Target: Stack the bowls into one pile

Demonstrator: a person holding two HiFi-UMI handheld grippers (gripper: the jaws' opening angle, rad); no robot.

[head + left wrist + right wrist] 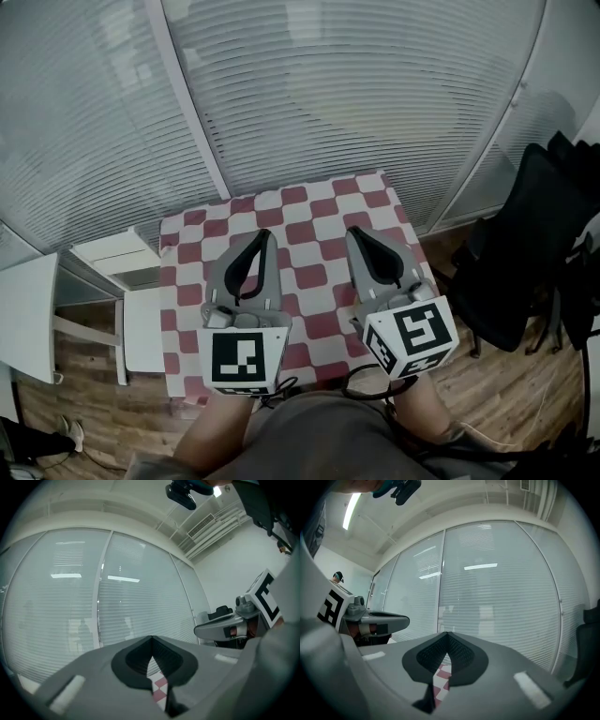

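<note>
Right now you hold two grippers side by side, both pointing level above one table [309, 211]. Your left gripper [265, 234] has its fingers [136, 660] brought together so the tips meet, with nothing between them. Your right gripper [354, 232] matches it: its fingers [461, 656] are closed to a thin seam and are empty. Each gripper carries one marker cube behind its fingers, so there are two: the left cube [246, 356] and the right cube [412, 339], both close to your body.

No view shows the bowls. Neither pair of fingers holds one, and none can be seen on the part of the table that shows.

Below both sets of fingertips lies the table's red-and-white checked cloth. A sliver of the same checks shows through the small gap under each closed pair in the gripper views. Just ahead of the fingertips the tabletop ends at a glass wall with horizontal blinds [328, 84], split by pale upright frames.

Well off to the outer side of your right fingers stands one black chair [525, 253]. To the outer side of your left fingers sits a white shelf unit [112, 253]. Around the table is a wooden plank floor [84, 394]. Overhead, the right gripper view catches one long ceiling light [350, 510].
</note>
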